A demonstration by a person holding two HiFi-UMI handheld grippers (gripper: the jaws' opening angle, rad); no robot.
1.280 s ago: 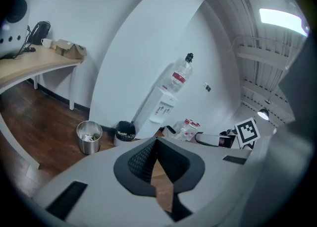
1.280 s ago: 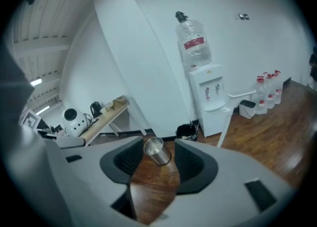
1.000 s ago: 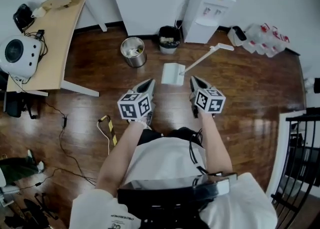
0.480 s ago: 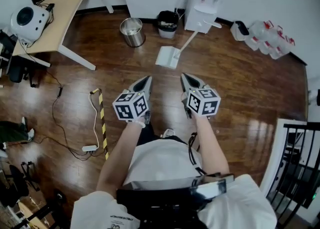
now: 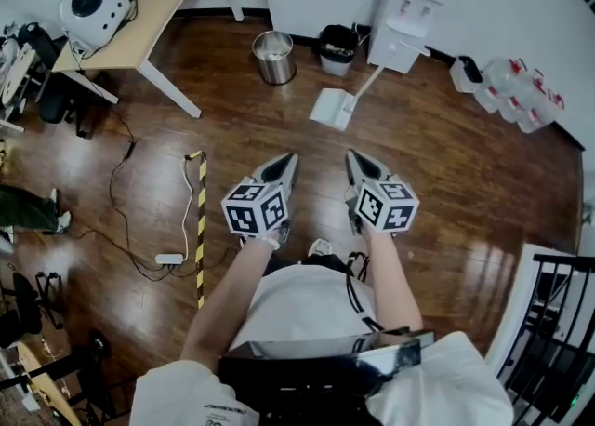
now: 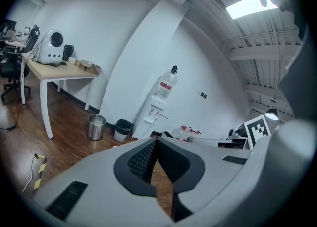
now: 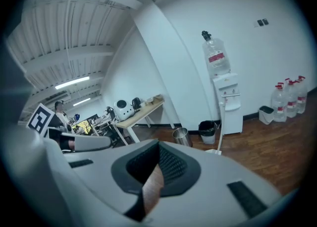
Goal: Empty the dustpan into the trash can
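A white dustpan (image 5: 333,108) lies on the wood floor, its long handle (image 5: 372,80) slanting up toward the water dispenser (image 5: 409,10). Beyond it stand a steel trash can (image 5: 274,57) and a black-lined bin (image 5: 337,49). My left gripper (image 5: 284,166) and right gripper (image 5: 355,162) hover side by side short of the dustpan, both shut and empty. The left gripper view shows the shut jaws (image 6: 156,139) with the steel can (image 6: 96,127) and black bin (image 6: 121,130) far ahead. In the right gripper view, the jaws (image 7: 159,142) point toward the steel can (image 7: 181,136), with the dustpan handle (image 7: 221,124) behind.
A wooden desk (image 5: 149,19) with a white device stands at the far left. A cable and a yellow-black strip (image 5: 201,219) lie on the floor to my left. Water bottles (image 5: 521,94) sit by the right wall, and a black railing (image 5: 558,322) is at the near right.
The dustpan and cans now lie farther from both grippers than a second ago, and more floor on the left has come into view. Both grippers stay shut and empty.
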